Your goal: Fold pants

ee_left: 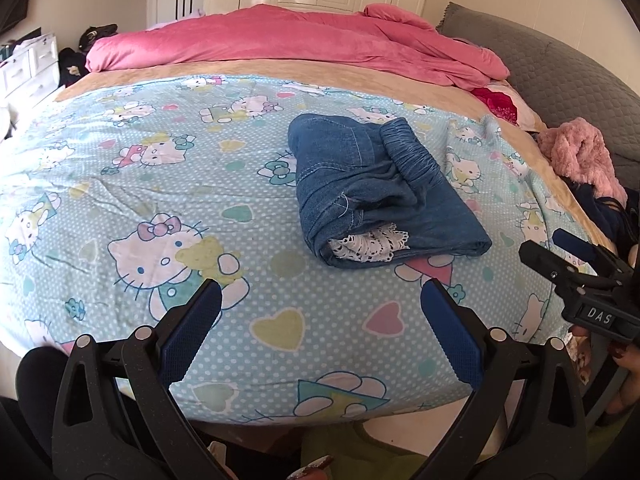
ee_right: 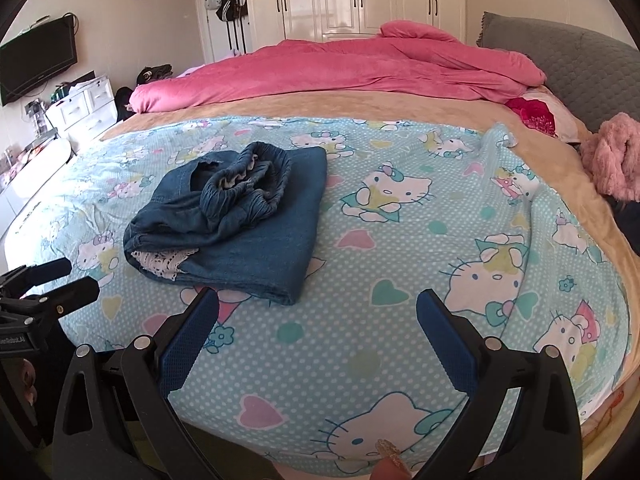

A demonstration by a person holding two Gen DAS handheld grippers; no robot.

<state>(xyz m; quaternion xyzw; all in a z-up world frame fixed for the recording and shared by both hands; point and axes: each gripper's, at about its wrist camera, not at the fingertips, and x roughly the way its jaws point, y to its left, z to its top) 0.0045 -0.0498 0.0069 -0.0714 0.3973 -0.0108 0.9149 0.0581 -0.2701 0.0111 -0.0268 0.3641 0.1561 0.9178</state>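
- Lying folded into a thick squarish bundle: blue denim pants (ee_left: 376, 192) with a gathered elastic waistband (ee_left: 412, 152) on top and a scrap of white lace trim (ee_left: 368, 246) poking from the near end, resting near the middle of the pale blue cartoon-cat sheet (ee_left: 160, 184) on the bed.
- Judged soft and floppy, moderately heavy for cloth, not slippery, not fragile; layers likely to slide apart if lifted by one edge only.
- Best taken at the thick folded edge on the near side, or at both ends of the bundle together, pinching through all layers; waistband ridge bulky and less flat, so a poorer place to pinch.
- Showing coarse twill weave, pale stitched seams, a few loose threads, puckered ruching at the waist; lace thin and open-worked.
- Looking essentially folded, though the top layer sits rumpled rather than flat.
- Hovering short of the bundle, just off the bed's near edge: left gripper (ee_left: 320, 292), jaws spread wide, blue textured pads (ee_left: 188, 336) holding nothing.
- Hovering likewise, right gripper (ee_right: 318, 300), jaws apart and empty, bundle just beyond its left finger.
- Spread beneath: tan blanket (ee_left: 280, 68), smooth and matte; beyond it a heaped pink plush duvet (ee_left: 280, 40); at the right a grey quilted headboard (ee_left: 560, 68) and a fuzzy pink garment (ee_left: 580, 156).
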